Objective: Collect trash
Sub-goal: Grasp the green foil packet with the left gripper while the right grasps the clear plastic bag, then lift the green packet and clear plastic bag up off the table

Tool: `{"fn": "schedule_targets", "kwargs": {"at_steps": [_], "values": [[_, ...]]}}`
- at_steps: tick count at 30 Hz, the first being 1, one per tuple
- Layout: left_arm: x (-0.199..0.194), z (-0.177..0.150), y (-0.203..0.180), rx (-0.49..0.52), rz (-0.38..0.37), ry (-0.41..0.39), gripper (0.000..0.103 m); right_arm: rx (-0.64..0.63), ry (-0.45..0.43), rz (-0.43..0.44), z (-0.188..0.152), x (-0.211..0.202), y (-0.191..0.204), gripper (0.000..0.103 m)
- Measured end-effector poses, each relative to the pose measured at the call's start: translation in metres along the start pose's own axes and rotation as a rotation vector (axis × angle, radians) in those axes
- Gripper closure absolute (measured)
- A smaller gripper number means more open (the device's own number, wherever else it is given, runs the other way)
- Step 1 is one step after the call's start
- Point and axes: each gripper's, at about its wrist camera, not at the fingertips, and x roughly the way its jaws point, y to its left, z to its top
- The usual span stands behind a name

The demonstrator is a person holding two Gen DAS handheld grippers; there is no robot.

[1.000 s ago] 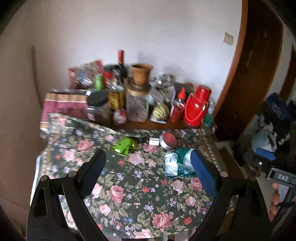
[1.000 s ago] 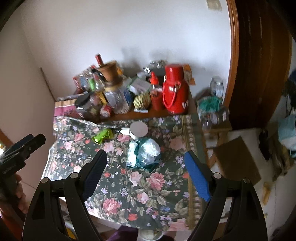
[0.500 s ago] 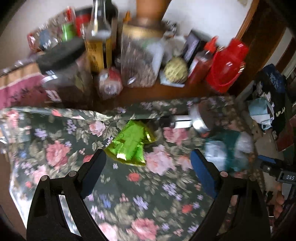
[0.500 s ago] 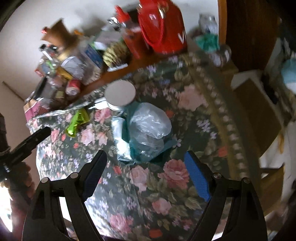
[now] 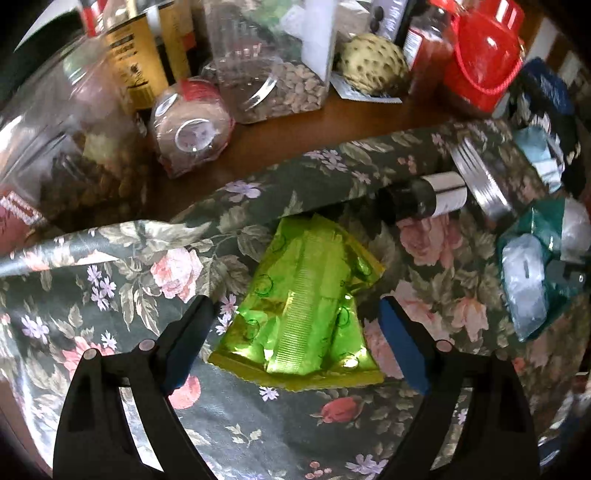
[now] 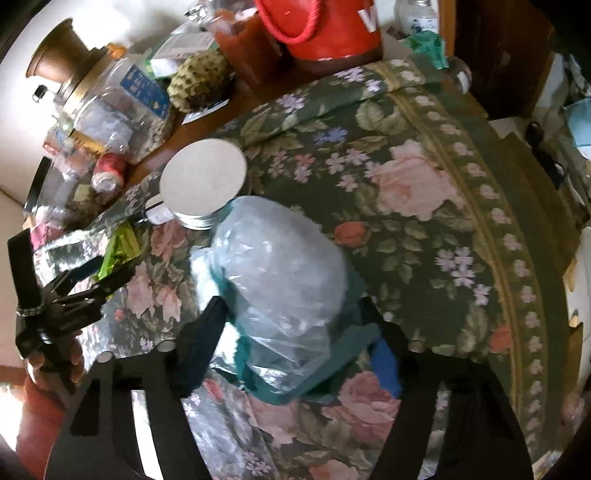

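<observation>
Two grippers, both spread wide, holding nothing. Left gripper (image 5: 295, 325): straddles green foil wrapper (image 5: 306, 306) flat on floral tablecloth (image 5: 110, 280); closing may pinch cloth. Right gripper (image 6: 295, 325): brackets clear plastic bag (image 6: 284, 280) on teal wrapper (image 6: 354, 291); slippery film may escape. Beyond: round tin (image 6: 203, 184), risk of nudging.

Your right gripper (image 6: 291, 325) has its blue pads partly buried behind the plastic bag (image 6: 284, 288); the bag's contents stay cloudy; at twelve o'clock the red jug (image 6: 325, 26) is cut off by the frame; in the left view, the jars (image 5: 55, 122) at ten o'clock blur, labels unreadable.
</observation>
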Motion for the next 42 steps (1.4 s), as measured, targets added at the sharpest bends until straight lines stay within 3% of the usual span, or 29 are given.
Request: {"fn": "schedule_targets", "kwargs": {"at_steps": [4,8,10,16,25,32,42], "values": [[-0.007,-0.002,-0.008,0.020,-0.012,-0.019,0.044,-0.035,0.022,-0.004,-0.002,0.006,0.006,0.077],[-0.013,-0.008,-0.014,0.007,-0.024,-0.007,0.058,-0.061,0.019,0.007,-0.008,-0.003,0.009,0.085],[-0.017,-0.011,-0.019,-0.014,-0.025,0.001,0.068,-0.081,0.004,0.010,-0.014,-0.013,0.010,0.086],[-0.035,-0.030,-0.028,-0.117,-0.031,0.018,0.084,-0.106,-0.052,0.040,-0.027,-0.052,0.009,0.089],[-0.109,-0.046,-0.067,-0.201,0.021,-0.098,0.085,-0.176,-0.235,0.033,-0.033,-0.135,-0.003,0.089],[-0.191,-0.051,-0.120,-0.255,0.072,-0.275,0.085,-0.288,-0.405,0.024,-0.044,-0.209,-0.015,0.089],[-0.299,-0.093,-0.197,-0.309,0.143,-0.476,0.085,-0.429,-0.532,0.091,-0.069,-0.274,-0.018,0.089]]}}
